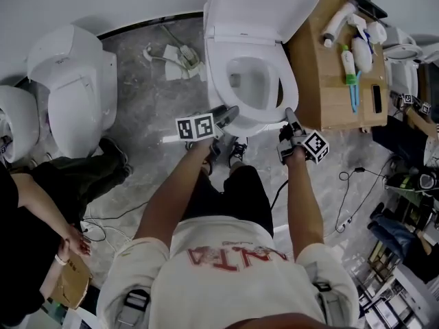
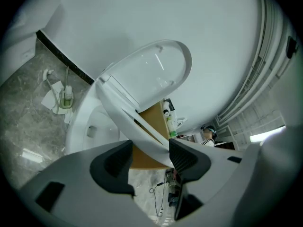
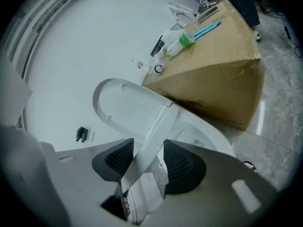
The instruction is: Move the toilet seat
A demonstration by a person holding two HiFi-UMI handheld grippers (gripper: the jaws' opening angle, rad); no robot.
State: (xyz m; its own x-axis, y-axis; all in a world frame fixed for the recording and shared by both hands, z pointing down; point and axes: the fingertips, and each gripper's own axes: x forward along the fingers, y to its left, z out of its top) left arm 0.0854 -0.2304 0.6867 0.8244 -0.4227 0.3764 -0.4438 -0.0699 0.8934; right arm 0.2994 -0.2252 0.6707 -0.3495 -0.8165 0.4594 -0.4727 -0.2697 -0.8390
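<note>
Jaws on both sides stand spread, and each pair has the front rim of the toilet seat (image 2: 118, 112) between it. On our left gripper (image 2: 150, 154) they are wide apart; the seat runs close along one jaw, with a clear gap to the other. On our right gripper (image 3: 148, 156) the opening is narrower and the seat nearly fills it, though we see neither jaw pressing on it. The seat is tilted up off the bowl (image 2: 87, 126), below the raised lid (image 2: 151, 70) and beside a cardboard box (image 3: 213, 84).
</note>
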